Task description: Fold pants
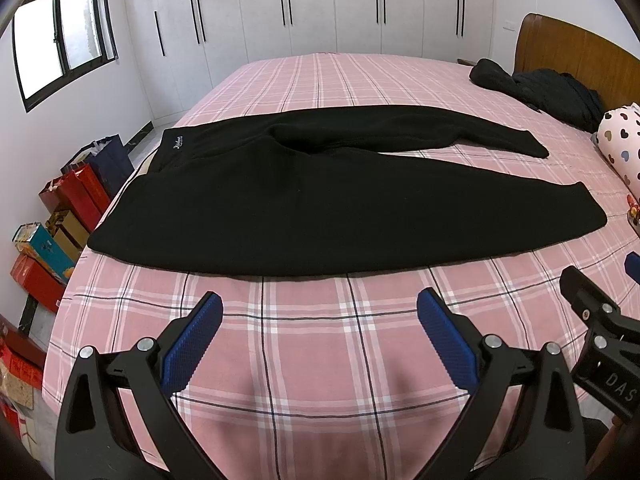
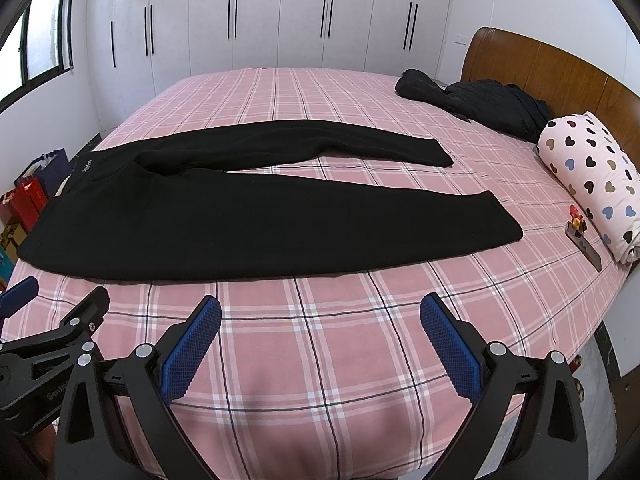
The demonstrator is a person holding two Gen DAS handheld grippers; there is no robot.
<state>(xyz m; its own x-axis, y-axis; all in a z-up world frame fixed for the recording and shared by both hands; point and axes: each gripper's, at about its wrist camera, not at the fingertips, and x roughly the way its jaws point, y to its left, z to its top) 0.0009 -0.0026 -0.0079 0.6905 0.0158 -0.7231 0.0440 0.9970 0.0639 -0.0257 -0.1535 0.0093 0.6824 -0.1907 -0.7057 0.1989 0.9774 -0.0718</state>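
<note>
Black pants (image 1: 320, 208) lie flat and spread out on the pink plaid bed (image 1: 320, 360), waistband to the left, both legs running right and splayed apart. They also show in the right wrist view (image 2: 200, 224). My left gripper (image 1: 320, 304) is open and empty, hovering above the bed short of the pants' near edge. My right gripper (image 2: 320, 308) is open and empty, beside the left one, also short of the near leg. Part of the right gripper shows at the left view's right edge (image 1: 592, 308).
A dark garment (image 2: 480, 104) lies crumpled by the wooden headboard (image 2: 560, 76). A heart-print rolled quilt (image 2: 592, 176) and a small toy (image 2: 576, 224) lie at the right edge of the bed (image 2: 320, 360). Gift bags and boxes (image 1: 68, 216) stand on the floor left. White wardrobes (image 1: 320, 8) stand behind.
</note>
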